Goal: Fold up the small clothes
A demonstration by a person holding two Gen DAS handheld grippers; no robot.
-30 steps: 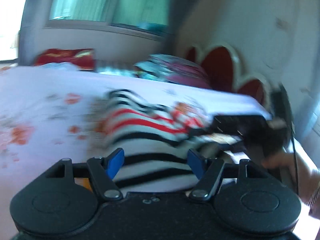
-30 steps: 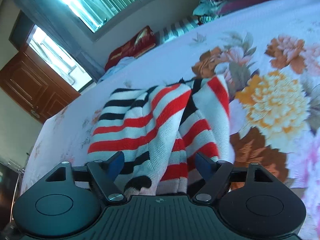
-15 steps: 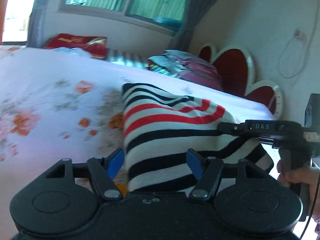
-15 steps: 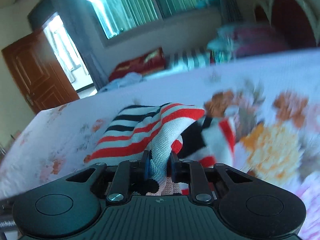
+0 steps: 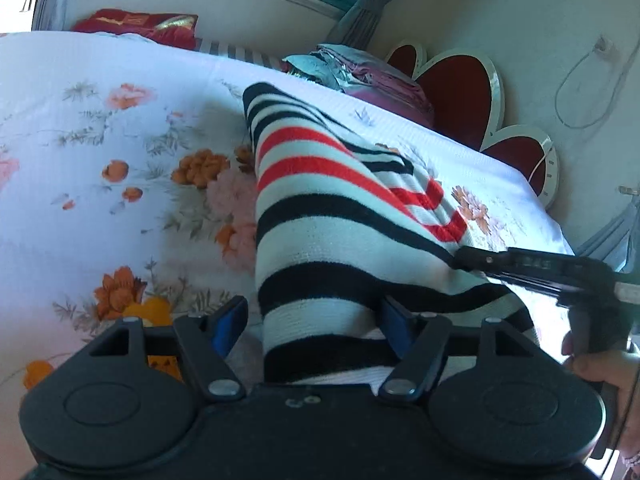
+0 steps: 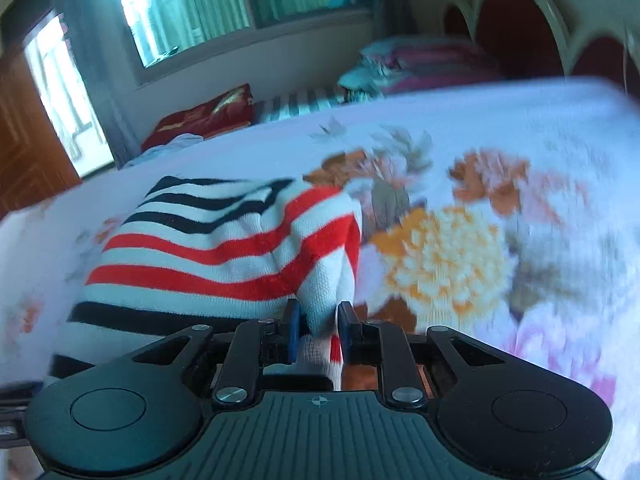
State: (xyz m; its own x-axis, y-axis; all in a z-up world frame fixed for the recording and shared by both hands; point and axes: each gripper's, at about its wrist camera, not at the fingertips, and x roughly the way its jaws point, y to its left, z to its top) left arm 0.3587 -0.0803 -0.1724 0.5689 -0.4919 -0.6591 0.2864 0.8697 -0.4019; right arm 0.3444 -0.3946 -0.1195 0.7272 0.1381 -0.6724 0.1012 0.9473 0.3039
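Note:
A small knit sweater with white, black and red stripes lies on the floral bedsheet. My left gripper is open, its blue pads straddling the sweater's near edge without closing on it. My right gripper is shut on a fold of the sweater and lifts it off the sheet. In the left wrist view the right gripper reaches in from the right, pinching the sweater's right edge.
The bedsheet spreads widely to the left and right of the sweater. A pile of folded bedding and a red pillow lie at the far side. A red heart-shaped headboard stands at the right.
My right gripper closed on a fold of the sweater and pulled it up and over. The sweater now lies stretched between the two grippers. My left gripper stayed open.

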